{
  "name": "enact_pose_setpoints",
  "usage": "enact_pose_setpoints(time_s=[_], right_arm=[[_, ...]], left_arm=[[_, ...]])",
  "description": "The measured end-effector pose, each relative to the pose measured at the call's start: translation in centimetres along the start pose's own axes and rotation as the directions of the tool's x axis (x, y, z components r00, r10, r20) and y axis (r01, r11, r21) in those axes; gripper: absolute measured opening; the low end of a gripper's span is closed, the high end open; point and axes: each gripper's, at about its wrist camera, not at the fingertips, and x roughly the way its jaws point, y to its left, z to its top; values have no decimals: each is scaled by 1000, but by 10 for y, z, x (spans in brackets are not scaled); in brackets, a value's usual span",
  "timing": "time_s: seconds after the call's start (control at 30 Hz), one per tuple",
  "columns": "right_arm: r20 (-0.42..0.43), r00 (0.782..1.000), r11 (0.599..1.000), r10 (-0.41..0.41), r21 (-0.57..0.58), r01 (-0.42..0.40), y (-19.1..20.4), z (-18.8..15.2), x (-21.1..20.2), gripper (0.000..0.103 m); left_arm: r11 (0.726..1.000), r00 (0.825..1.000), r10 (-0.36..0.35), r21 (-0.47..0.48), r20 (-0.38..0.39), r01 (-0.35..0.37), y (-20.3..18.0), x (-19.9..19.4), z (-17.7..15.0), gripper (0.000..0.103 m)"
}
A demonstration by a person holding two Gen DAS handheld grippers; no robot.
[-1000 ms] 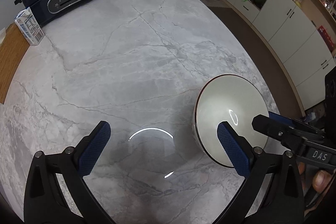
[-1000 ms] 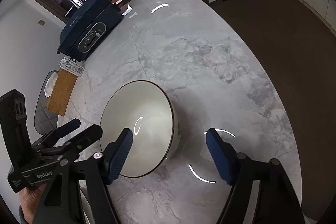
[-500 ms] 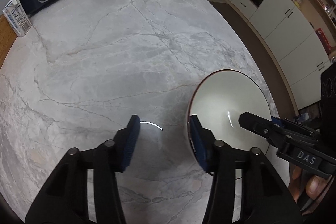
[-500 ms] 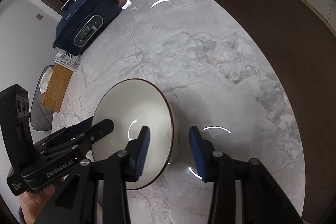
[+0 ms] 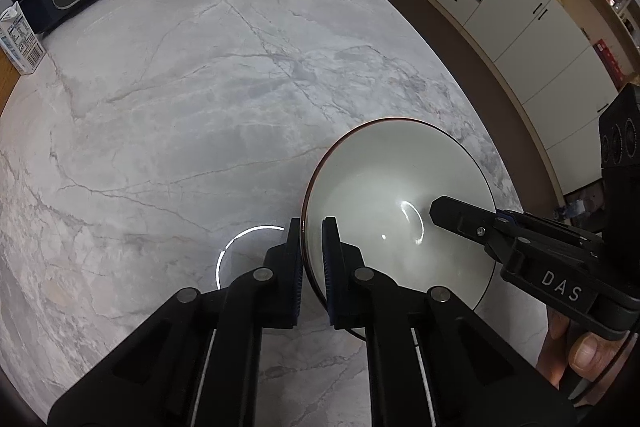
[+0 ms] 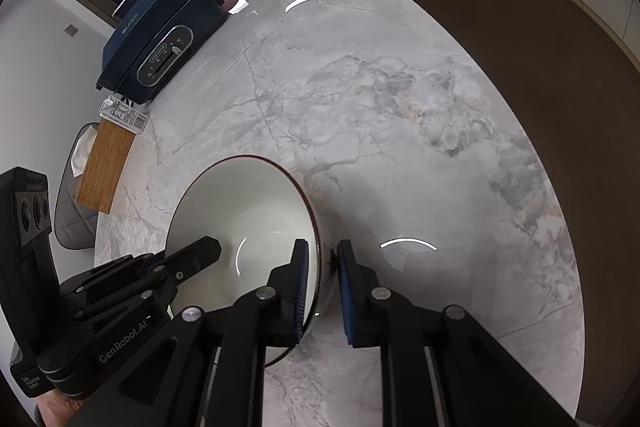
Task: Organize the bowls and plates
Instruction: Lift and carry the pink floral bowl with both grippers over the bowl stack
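In the left wrist view, we see the left hand-held gripper (image 5: 312,259) closed on the near left rim of the white bowl (image 5: 384,195); one pad is outside the wall and one inside. Its jaws have just been closing. The bowl stands on the marble table (image 5: 200,99), near its right edge. The right hand-held gripper (image 5: 444,207) reaches over the bowl from the right.

In the right wrist view, the right hand-held gripper (image 6: 322,283) has the bowl's (image 6: 240,211) right rim between its pads, and its jaws have just been closing too. We cannot tell if the outer pad touches the wall. A dark blue appliance (image 6: 160,39) stands at the far side of the table (image 6: 380,115).
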Motion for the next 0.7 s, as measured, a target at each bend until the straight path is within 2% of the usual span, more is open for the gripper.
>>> enact_pose_setpoints(time_s=[0.4, 0.7], right_arm=[[5, 1000, 1000, -29, -8, 29, 3, 0, -3, 12], [23, 999, 999, -24, -25, 25, 11, 0, -22, 12]], left_arm=[[1000, 1000, -17, -8, -6, 17, -1, -9, -4, 7], [1000, 1000, -28, -5, 7, 28, -3, -34, -12, 7]])
